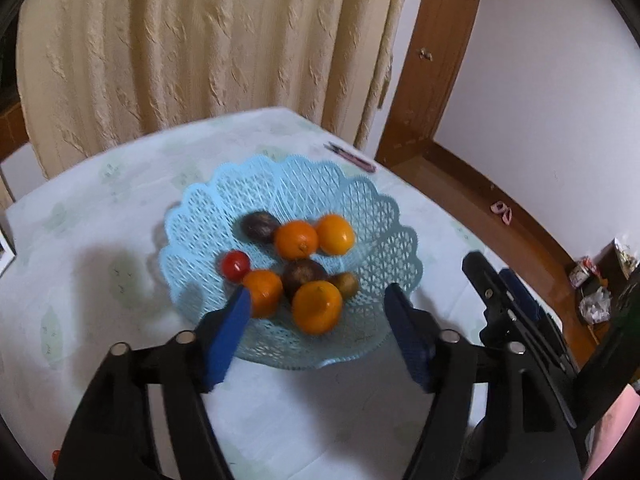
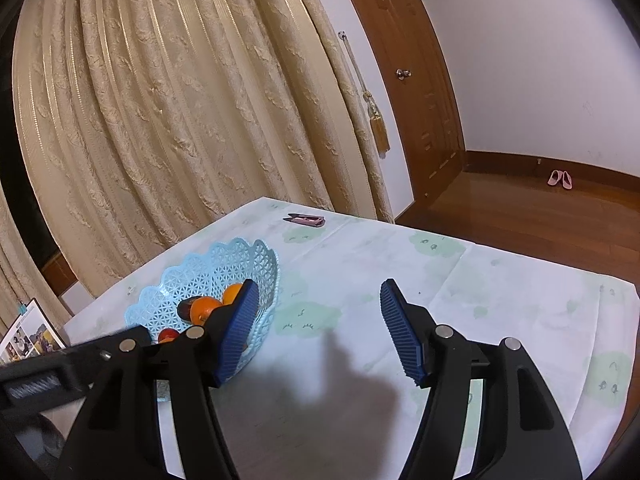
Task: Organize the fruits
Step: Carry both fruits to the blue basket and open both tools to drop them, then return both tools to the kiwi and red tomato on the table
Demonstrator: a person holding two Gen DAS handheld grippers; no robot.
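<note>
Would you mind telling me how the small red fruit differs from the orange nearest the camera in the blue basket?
The small red fruit is deep red and clearly smaller; the nearest orange is bright orange and the biggest-looking piece. The red fruit sits at the left edge of the pile, beside only one orange, while the nearest orange sits at the front against a dark brown fruit. Both are round and lie inside the blue basket, held by neither gripper.

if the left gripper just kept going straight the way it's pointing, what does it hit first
Most likely the nearest orange in the blue basket, which sits centred between the open fingers of the left gripper. Depth is hard to judge; it might clip the basket's near rim first.
</note>
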